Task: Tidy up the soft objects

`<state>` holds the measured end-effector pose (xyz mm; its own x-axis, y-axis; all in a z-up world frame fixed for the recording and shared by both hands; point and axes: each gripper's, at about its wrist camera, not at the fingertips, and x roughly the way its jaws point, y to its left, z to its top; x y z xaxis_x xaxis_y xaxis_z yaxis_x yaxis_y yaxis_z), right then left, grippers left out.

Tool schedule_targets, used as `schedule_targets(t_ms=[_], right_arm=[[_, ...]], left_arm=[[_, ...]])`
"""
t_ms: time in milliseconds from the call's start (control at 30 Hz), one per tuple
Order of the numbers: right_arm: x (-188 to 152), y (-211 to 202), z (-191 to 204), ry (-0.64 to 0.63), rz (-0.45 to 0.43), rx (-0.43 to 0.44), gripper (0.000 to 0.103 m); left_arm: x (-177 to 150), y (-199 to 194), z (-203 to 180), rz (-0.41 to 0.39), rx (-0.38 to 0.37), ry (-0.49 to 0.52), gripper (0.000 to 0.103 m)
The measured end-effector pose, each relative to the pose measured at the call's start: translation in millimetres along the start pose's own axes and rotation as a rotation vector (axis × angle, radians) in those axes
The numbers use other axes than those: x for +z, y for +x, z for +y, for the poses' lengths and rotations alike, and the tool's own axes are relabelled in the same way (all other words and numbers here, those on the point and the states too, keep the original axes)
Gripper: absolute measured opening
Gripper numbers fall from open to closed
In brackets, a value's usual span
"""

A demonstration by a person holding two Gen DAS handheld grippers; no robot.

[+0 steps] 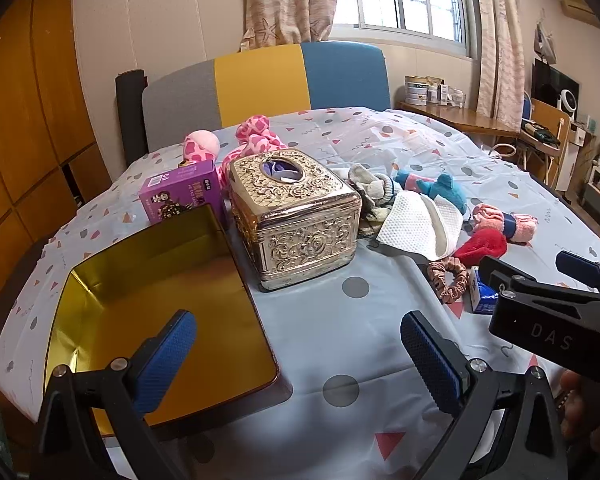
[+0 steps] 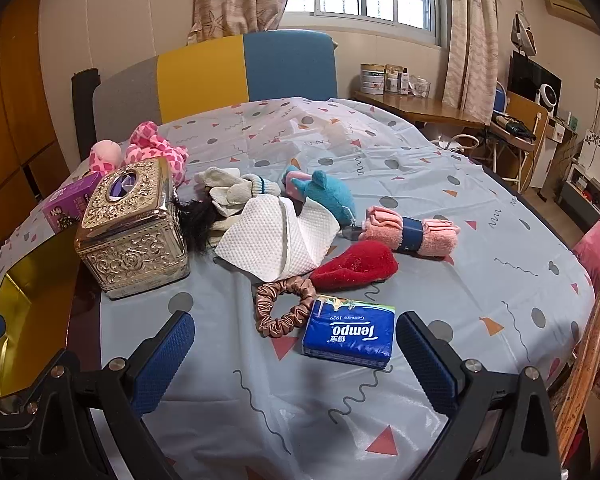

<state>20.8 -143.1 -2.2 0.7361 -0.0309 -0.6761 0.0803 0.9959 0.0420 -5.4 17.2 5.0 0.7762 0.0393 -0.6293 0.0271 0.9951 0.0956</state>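
Soft things lie in a heap on the table: a white cloth point(image 2: 274, 238), a red plush piece point(image 2: 356, 266), a rolled pink towel with a blue band point(image 2: 410, 230), a blue plush toy point(image 2: 326, 196), socks point(image 2: 236, 190), a brown scrunchie point(image 2: 284, 306) and a blue Tempo tissue pack point(image 2: 348, 338). An open gold tin point(image 1: 156, 304) sits at the left. My left gripper point(image 1: 298, 360) is open and empty, beside the tin's right edge. My right gripper point(image 2: 294, 356) is open and empty, just short of the tissue pack and scrunchie; it also shows in the left wrist view point(image 1: 548, 292).
An ornate gold tissue box point(image 1: 296, 216) stands between the tin and the heap. A purple box point(image 1: 182, 196) and a pink spotted plush point(image 1: 252, 140) sit behind it. A colour-block chair point(image 1: 260, 84) stands at the far edge. A wicker chair point(image 2: 596, 360) is at the right.
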Motion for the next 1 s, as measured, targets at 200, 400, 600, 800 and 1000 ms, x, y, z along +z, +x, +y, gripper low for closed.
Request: schedule_targets(t_ms=[200, 400, 600, 800, 1000], right_arm=[[0.7, 0.6, -0.8, -0.001, 0.001, -0.002, 0.103], [3.5, 1.6, -5.2, 0.003, -0.004, -0.01, 0.103], [4.8, 2.0, -7.9, 0.005, -0.008, -0.012, 0.103], [10.5, 1.6, -14.1, 0.014, -0.017, -0.019, 0.103], [17.2, 3.9, -22.5, 0.027, -0.02, -0.028, 0.103]], left_arm=[[-1.4, -0.4, 2.0, 0.006, 0.003, -0.007, 0.103], [-1.1, 1.3, 3.0, 0.012, 0.003, -0.008, 0.103], [-1.4, 2.2, 4.1, 0.017, 0.005, -0.012, 0.103], [-1.5, 2.7, 3.7, 0.016, 0.003, -0.009, 0.103], [-1.5, 4.1, 2.5, 0.022, 0.0, -0.003, 0.103]])
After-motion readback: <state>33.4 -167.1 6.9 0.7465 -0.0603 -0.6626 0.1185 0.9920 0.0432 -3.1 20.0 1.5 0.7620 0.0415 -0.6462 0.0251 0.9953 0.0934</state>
